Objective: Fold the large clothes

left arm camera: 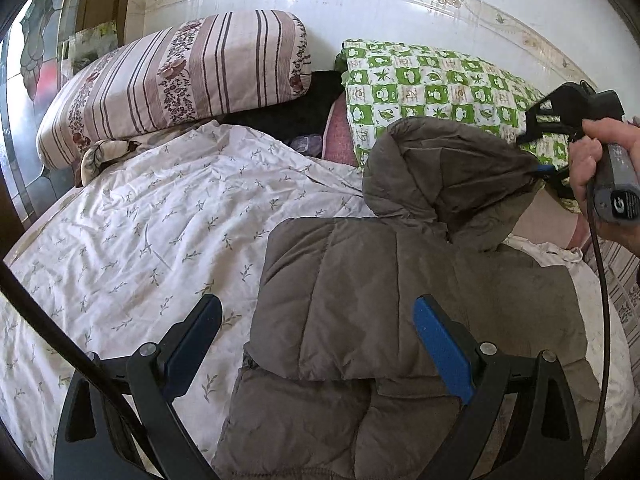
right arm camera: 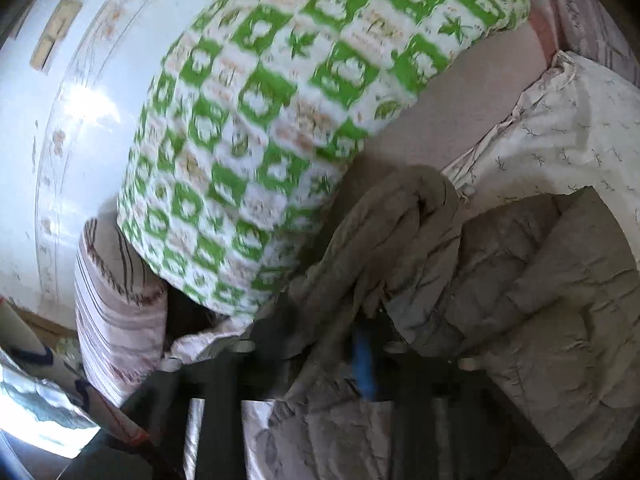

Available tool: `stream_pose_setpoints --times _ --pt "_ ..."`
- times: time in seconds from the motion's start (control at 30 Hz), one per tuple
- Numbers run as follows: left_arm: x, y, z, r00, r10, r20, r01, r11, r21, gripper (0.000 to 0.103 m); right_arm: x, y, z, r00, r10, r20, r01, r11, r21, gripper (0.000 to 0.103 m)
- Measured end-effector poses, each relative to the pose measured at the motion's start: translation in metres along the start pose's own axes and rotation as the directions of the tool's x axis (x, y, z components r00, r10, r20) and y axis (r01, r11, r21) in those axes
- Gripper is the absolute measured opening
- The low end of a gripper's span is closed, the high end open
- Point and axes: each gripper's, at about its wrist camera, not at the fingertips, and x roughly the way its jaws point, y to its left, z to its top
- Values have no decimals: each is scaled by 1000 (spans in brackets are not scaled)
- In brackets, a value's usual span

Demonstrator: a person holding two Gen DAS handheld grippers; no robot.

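Nearest my left camera, the left tool [left arm camera: 318,344] hangs with its blue pads spread wide, empty, above the lower body of the brown padded jacket [left arm camera: 400,320], which lies partly folded on the bed's white leaf-print quilt [left arm camera: 160,220]. My right tool [left arm camera: 538,170] is pinched on the rim of the jacket's hood [left arm camera: 444,168], lifted near the green checked pillow [left arm camera: 432,84]. The right view is blurred, but hood fabric is bunched between the pads.

The step, I judge, is laying the hood down over the jacket's back. I would carry it low and centred, keep the fabric taut, and bring the left tool down to pin the body so it doesn't slide. Release only once the hood lies flat.
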Motion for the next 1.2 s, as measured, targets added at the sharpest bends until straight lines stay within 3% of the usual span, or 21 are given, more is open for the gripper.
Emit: stream_pose_setpoints --times 0.13,0.4,0.5,0.63,0.83,0.97,1.2 --pt "-1 -1 0 1000 3 5 -3 1000 5 96 -27 -4 -20 998 35 61 -31 998 -63 9" --pt "-9 4 -1 1000 17 26 -17 1000 -17 96 -106 -25 -79 986 149 81 -132 975 -177 7" --pt "-15 6 0 998 38 53 -36 999 -26 96 -129 -45 -106 982 178 68 -162 967 -198 7" --pt "-17 8 1 998 5 61 -2 999 -50 96 -150 -86 -149 977 209 43 -196 957 -213 7" --pt "-15 -22 -6 997 -29 75 27 999 30 96 -120 -147 -190 988 157 1 -153 962 -225 3" --pt "-2 -49 -18 998 -41 54 36 996 86 96 -96 -177 -194 989 148 -15 -148 969 -196 1" --pt "33 -79 -36 1000 24 -1 -24 982 186 96 -78 -194 -182 990 131 -46 -137 971 -198 1"
